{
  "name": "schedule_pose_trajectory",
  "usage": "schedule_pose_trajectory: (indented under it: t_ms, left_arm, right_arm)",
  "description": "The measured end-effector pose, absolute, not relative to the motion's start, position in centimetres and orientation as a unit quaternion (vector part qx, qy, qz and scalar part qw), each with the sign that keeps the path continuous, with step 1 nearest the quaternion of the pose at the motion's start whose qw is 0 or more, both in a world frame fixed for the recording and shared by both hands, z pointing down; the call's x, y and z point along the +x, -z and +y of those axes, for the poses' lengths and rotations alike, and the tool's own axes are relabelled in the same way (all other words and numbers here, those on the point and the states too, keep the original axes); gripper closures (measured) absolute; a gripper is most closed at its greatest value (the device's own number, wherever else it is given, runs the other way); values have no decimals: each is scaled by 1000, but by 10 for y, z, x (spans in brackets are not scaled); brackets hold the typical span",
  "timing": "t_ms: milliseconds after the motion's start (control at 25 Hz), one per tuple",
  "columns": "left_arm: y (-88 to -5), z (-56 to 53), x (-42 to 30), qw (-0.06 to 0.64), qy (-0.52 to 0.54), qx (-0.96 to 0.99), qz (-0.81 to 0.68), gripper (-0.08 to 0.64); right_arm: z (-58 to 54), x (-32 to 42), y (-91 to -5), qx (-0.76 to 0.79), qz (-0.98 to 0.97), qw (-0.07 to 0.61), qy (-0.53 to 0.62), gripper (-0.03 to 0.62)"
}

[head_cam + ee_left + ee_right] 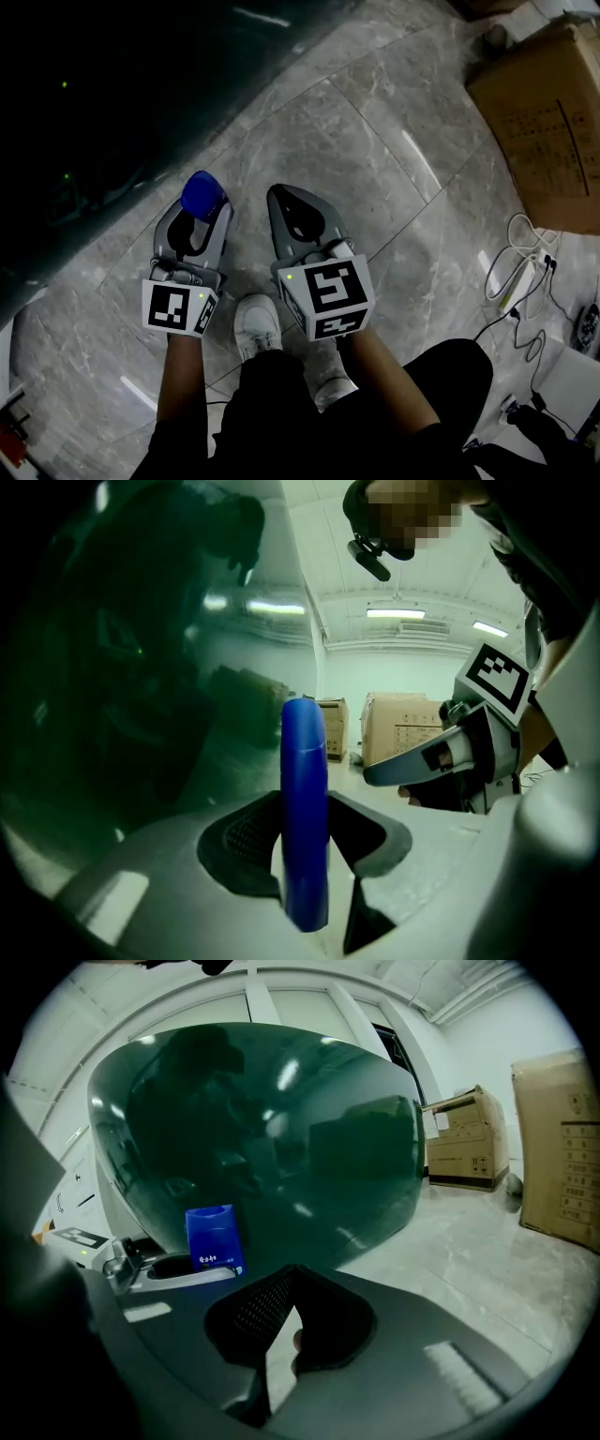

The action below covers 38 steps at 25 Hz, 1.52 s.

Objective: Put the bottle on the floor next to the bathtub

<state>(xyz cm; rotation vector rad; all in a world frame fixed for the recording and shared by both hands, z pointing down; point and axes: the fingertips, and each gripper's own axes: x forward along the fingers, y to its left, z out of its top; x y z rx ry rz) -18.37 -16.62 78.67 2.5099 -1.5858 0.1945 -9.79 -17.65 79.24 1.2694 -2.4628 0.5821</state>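
Note:
A blue bottle (201, 194) stands upright between the jaws of my left gripper (199, 214), which is shut on it above the grey tiled floor (375, 141). In the left gripper view the bottle (305, 799) rises narrow between the pads. The dark green bathtub (103, 103) lies just ahead and to the left, and its curved wall (272, 1129) fills the right gripper view. My right gripper (292, 214) hangs close beside the left one, shut with nothing in it. The right gripper view also shows the bottle (214, 1237) in front of the tub.
A big cardboard box (548, 122) stands at the far right, and more boxes (403, 726) sit further back. White cables (520, 267) trail over the floor at the right. A white shoe (256, 325) is under the grippers.

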Motion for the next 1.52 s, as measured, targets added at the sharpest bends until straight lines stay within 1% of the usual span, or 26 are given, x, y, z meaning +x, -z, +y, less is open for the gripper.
schedule_pose_trajectory:
  t_ms: [160, 640, 1320, 1520]
  left_arm:
    - [-803, -173, -186, 87, -67, 842, -528, 405]
    - [-826, -193, -186, 91, -63, 841, -530, 405]
    - [-852, -206, -171, 52, -94, 853, -511, 406]
    - [-869, -194, -167, 60, -108, 858, -499, 405]
  right_arm:
    - [-175, -96, -808, 445, -855, 166, -211, 568]
    - [-183, -105, -834, 445, -847, 169, -239, 568]
    - [-190, -102, -853, 442, -841, 178, -257, 567]
    - [-189, -99, -857, 443, -838, 182, -259, 566]
